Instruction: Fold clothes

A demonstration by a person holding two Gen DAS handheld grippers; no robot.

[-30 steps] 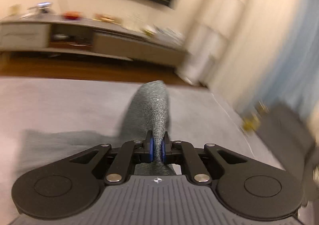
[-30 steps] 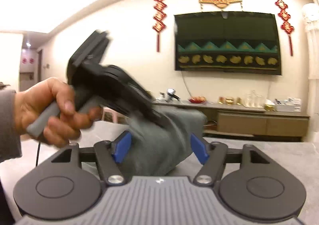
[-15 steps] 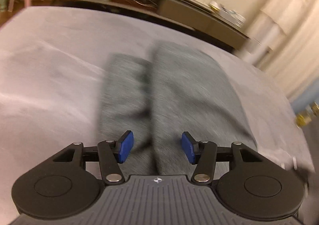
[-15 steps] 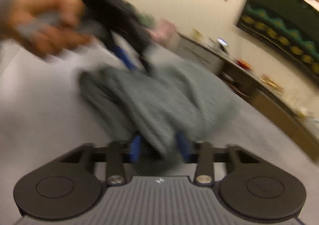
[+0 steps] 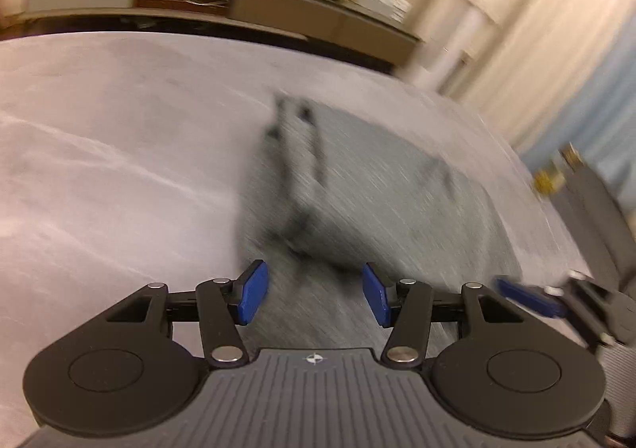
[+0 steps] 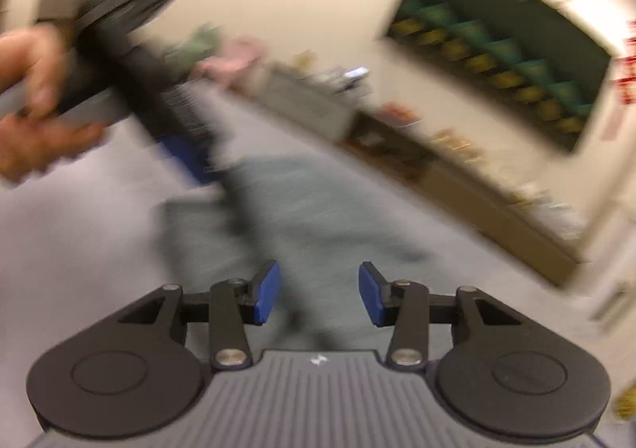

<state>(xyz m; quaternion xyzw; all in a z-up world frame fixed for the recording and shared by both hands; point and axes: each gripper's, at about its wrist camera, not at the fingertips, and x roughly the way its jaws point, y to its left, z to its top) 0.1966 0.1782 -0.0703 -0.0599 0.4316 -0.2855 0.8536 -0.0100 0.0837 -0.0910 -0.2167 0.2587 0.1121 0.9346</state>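
Beyond both grippers' parted jaws, the grey garment [image 5: 377, 185] blurs, folds unreadable.

The grey-green garment [image 5: 381, 201] is lying flat on the pale grey surface, folded into a rough rectangle, a dark crease running lengthwise along its left side, edges blurring in both views [image 6: 318, 209]

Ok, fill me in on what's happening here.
A person is folding clothes with a handheld claw in each hand. A grey garment lies on the pale grey surface, already folded over. Both the left claw and the right claw stand open just above it with nothing gripped; the right one has just been opening. The person's left hand shows in the right wrist view. The pictures are motion-blurred.
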